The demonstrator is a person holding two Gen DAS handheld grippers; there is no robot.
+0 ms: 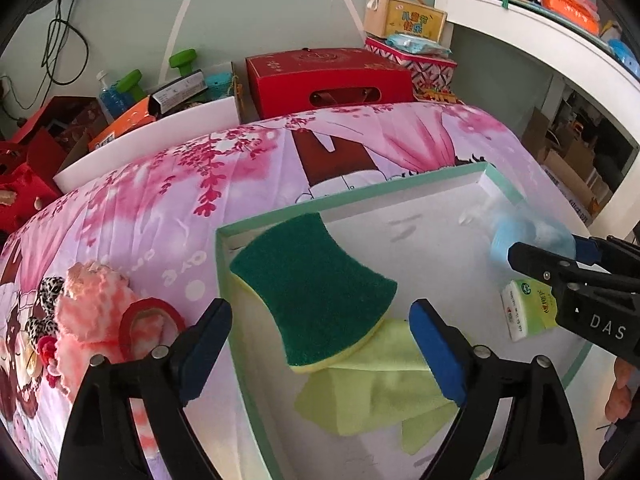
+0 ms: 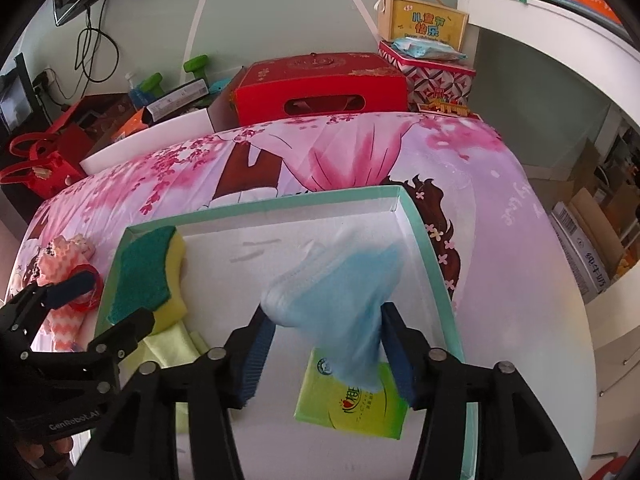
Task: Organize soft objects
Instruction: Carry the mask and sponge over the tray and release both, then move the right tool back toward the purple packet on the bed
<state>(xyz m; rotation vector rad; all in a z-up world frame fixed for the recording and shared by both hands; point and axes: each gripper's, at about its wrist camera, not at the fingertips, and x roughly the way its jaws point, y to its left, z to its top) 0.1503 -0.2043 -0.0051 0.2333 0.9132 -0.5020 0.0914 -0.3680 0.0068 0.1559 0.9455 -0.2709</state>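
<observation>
Right jaws clamp blue cloth [image 2: 336, 292], hiding tissue pack [image 2: 352, 404]; left jaws gape, empty

"DAS" in white on the black right gripper [image 1: 516, 258] body. "GenRobot.AI" in white on the black left gripper [image 2: 100, 300] body. Yellow panel of the wooden handled box [image 2: 428, 26] reads "儿童节快乐". Green-and-white tissue packet [image 2: 352, 400] has red print, unreadable. Cardboard carton [image 2: 584, 256] has blurred characters.

Each tool [image 1: 320, 354] [image 2: 326, 350] is black plastic with blue finger pads, silver screws and white lettering.
</observation>
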